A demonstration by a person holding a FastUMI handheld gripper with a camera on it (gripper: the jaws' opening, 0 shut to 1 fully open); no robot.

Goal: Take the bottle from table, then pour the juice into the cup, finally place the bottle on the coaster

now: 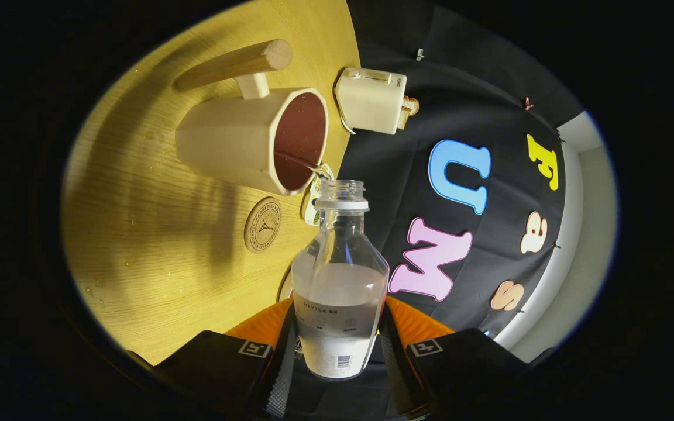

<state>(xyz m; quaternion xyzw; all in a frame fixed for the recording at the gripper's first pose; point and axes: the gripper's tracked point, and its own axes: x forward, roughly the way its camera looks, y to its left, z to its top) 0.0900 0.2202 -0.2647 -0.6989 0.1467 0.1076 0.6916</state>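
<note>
My gripper (337,345) is shut on a clear bottle (339,275), both fingers pressing its labelled lower body. The bottle is open at the neck and holds pale cloudy juice in its lower half. It is tipped toward a cream cup (252,137) with a wooden handle on the wooden table (155,251). A thin stream of liquid (301,164) runs from the bottle's mouth over the cup's rim into its dark interior. A round cork coaster (262,224) lies on the table between the cup and my fingers, bare.
A cream toaster (371,99) with a slice of bread sticking out stands beyond the cup at the table's far edge. A small white tag-like object (312,204) lies by the bottle's neck. The black cloth wall hangs behind the table.
</note>
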